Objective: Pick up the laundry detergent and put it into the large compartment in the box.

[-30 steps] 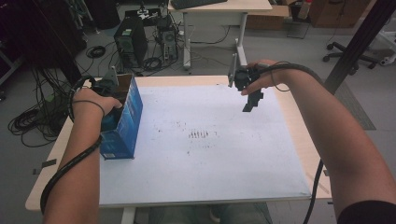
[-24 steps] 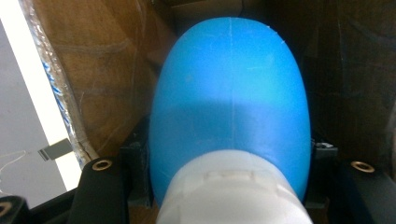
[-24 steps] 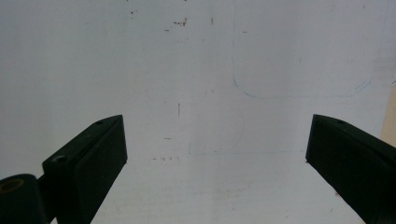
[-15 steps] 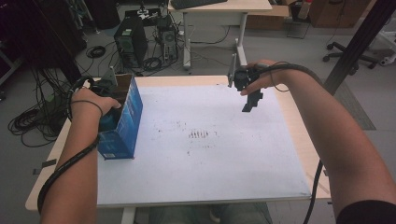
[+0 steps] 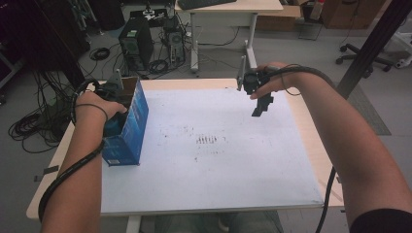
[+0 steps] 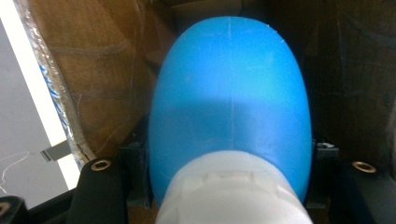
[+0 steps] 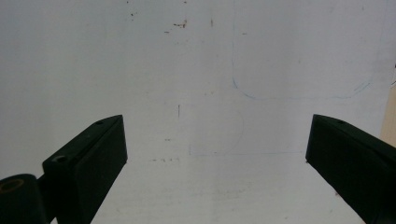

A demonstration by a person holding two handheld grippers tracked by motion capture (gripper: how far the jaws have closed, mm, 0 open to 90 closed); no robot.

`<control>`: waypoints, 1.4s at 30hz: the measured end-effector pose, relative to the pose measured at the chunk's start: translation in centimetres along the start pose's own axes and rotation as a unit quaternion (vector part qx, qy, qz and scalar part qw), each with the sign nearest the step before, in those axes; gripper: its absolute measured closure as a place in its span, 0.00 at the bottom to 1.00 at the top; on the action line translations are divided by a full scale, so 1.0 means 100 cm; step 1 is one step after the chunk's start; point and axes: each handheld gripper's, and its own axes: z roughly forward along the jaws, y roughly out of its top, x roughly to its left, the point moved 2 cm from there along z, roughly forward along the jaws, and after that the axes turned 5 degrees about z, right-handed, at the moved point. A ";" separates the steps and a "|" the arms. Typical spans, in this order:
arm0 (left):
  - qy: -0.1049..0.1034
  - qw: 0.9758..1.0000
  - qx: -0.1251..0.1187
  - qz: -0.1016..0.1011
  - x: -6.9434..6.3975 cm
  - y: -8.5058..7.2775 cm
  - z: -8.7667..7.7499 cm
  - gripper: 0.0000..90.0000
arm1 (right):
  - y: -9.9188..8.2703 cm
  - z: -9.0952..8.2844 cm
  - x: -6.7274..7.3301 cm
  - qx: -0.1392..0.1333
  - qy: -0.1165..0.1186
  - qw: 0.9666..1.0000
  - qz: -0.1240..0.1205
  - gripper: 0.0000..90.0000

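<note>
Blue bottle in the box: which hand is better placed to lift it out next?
Left. The left gripper is inside the blue box, jaws closed on the blue bottle. The right gripper hangs open over the bare white sheet, far across the table.

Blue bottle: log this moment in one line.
left gripper: shut on blue bottle inside blue carton | right gripper: open, above white sheet

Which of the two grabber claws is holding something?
The left gripper, inside the blue cardboard box, squeezes a blue plastic bottle. The right gripper is open and empty.
</note>
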 end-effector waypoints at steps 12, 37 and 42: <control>-0.002 1.000 0.005 -0.003 0.000 0.000 0.001 0.34 | 0.001 0.001 -0.001 0.000 0.001 1.000 0.000 0.06; 0.005 1.000 -0.001 -0.002 -0.002 -0.002 -0.008 0.29 | 0.003 0.000 0.001 -0.002 -0.001 1.000 -0.004 0.06; 0.008 1.000 -0.004 -0.005 -0.002 -0.002 -0.012 0.29 | 0.003 -0.001 0.001 -0.004 -0.002 1.000 -0.004 0.06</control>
